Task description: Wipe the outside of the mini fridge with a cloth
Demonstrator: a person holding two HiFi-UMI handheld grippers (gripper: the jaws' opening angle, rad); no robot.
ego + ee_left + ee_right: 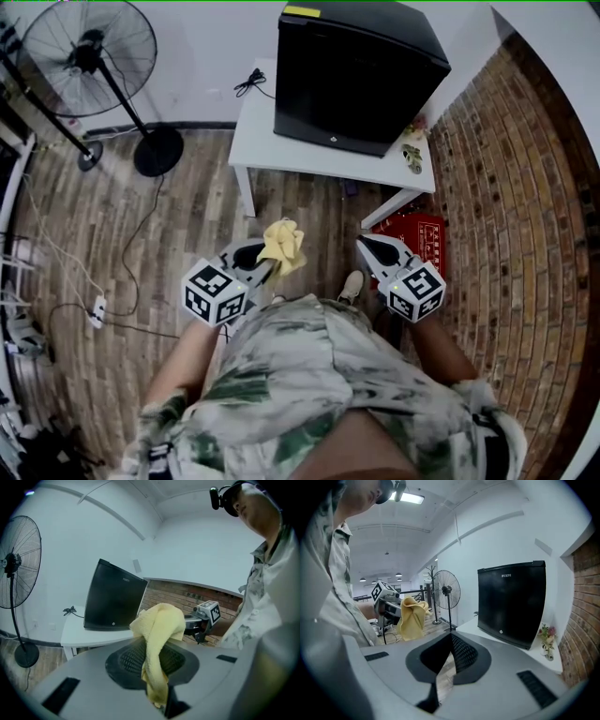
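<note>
The black mini fridge [356,70] stands with its door shut on a low white table [309,157] ahead of me; it also shows in the left gripper view [115,602] and the right gripper view [511,602]. My left gripper [270,260] is shut on a crumpled yellow cloth [282,244], which bulges out past its jaws [159,625]. My right gripper [368,247] is shut and holds nothing [451,638]. Both hang at waist height over the wooden floor, well short of the table. The cloth [411,618] hangs to the left in the right gripper view.
A standing fan [89,52] with a round base [157,150] is at the far left. A small flower vase [412,150] sits on the table's right corner. A red box [412,232] lies under it. The brick wall [525,187] runs along the right; a power strip [97,309] lies left.
</note>
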